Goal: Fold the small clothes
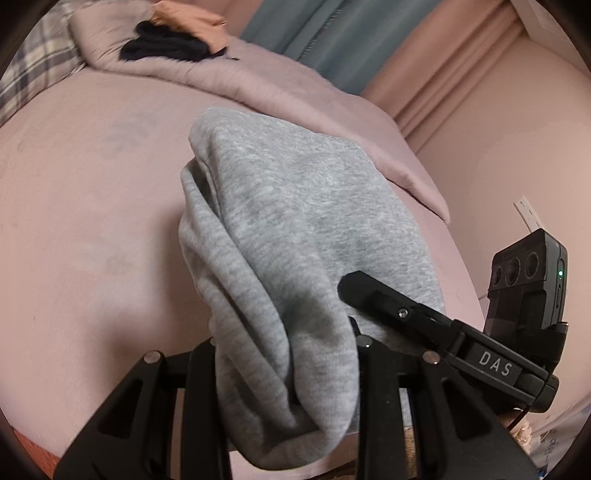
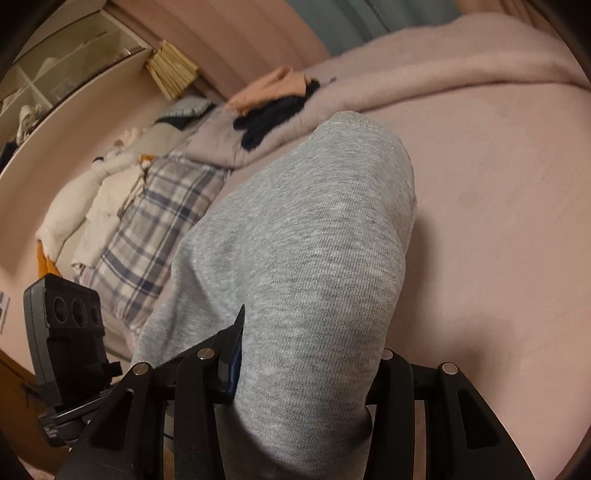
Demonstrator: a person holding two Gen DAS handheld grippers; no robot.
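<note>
A grey knit garment (image 1: 295,229) hangs bunched between both grippers above the pink bed sheet (image 1: 85,221). My left gripper (image 1: 291,384) is shut on one edge of it; the cloth drapes over and hides the fingertips. In the right wrist view the same grey garment (image 2: 306,258) fills the middle, and my right gripper (image 2: 303,387) is shut on it, fingertips buried in the fabric. The right gripper (image 1: 373,295) also shows in the left wrist view, pinching the cloth from the right.
A folded pink duvet (image 1: 258,85) lies at the far side of the bed, with black clothes (image 1: 170,46) and a peach garment (image 1: 192,18) on it. A plaid pillow (image 2: 155,225) and white soft items (image 2: 92,199) lie along the wall.
</note>
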